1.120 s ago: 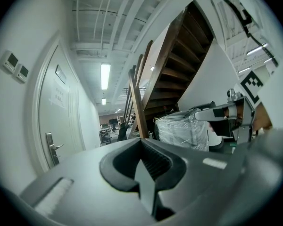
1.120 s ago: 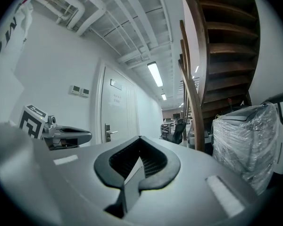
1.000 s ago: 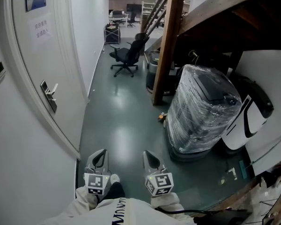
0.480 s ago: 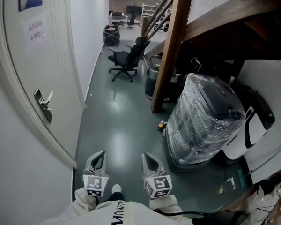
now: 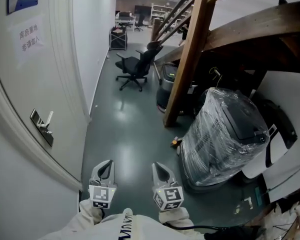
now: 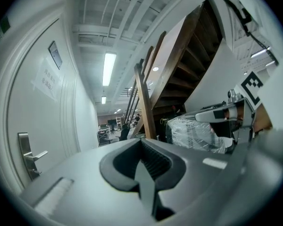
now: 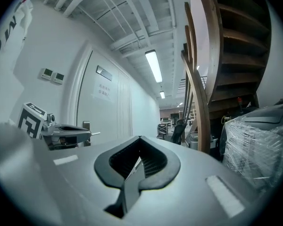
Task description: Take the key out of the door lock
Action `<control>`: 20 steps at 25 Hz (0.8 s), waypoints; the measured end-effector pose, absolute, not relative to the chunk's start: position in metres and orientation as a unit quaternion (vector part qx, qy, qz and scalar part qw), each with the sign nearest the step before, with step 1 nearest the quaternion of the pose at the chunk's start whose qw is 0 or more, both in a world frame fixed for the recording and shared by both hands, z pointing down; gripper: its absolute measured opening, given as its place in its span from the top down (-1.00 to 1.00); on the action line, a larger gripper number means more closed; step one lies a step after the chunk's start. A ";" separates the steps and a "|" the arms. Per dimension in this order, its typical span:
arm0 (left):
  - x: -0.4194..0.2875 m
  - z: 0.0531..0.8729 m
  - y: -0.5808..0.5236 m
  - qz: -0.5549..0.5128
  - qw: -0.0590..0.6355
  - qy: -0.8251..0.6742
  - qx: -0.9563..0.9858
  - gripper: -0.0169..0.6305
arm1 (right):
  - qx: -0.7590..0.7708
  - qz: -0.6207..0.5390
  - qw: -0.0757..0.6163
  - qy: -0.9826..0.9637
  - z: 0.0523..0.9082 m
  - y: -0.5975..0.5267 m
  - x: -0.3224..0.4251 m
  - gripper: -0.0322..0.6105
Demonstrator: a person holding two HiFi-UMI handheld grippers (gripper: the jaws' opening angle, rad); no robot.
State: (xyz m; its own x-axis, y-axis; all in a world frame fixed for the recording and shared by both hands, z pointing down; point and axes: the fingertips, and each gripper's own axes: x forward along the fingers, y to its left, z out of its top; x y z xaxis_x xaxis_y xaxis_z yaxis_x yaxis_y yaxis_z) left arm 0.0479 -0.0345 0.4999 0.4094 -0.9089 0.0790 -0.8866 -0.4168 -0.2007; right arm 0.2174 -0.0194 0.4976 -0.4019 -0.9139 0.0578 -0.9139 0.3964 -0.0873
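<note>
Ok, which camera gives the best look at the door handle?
The left gripper view: the door handle shows there side-on, plate and lever whole against the white door. The head view shows it smaller, from above and at a slant. The right gripper view shows only a bit of it, behind the left tool.

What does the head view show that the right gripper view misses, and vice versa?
Head view only: the green floor just ahead of the grippers, and the marker cube on the right gripper. Right gripper view only: two small wall panels left of the door, and its own jaws shut on nothing. Both: the left gripper, the lever handle, the paper notice, the wooden post and the plastic-wrapped machine.
</note>
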 end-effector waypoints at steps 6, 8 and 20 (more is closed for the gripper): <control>0.031 0.499 -0.076 -0.084 0.063 0.536 -0.837 0.95 | 0.555 0.049 -0.001 -0.831 0.494 -0.059 0.206 0.90; 0.029 0.500 -0.085 -0.084 0.057 0.536 -0.838 0.95 | 0.558 0.050 0.003 -0.829 0.495 -0.066 0.206 0.90; 0.038 0.517 -0.141 -0.090 0.042 0.540 -0.836 0.95 | 0.551 0.059 0.011 -0.832 0.506 -0.130 0.214 0.90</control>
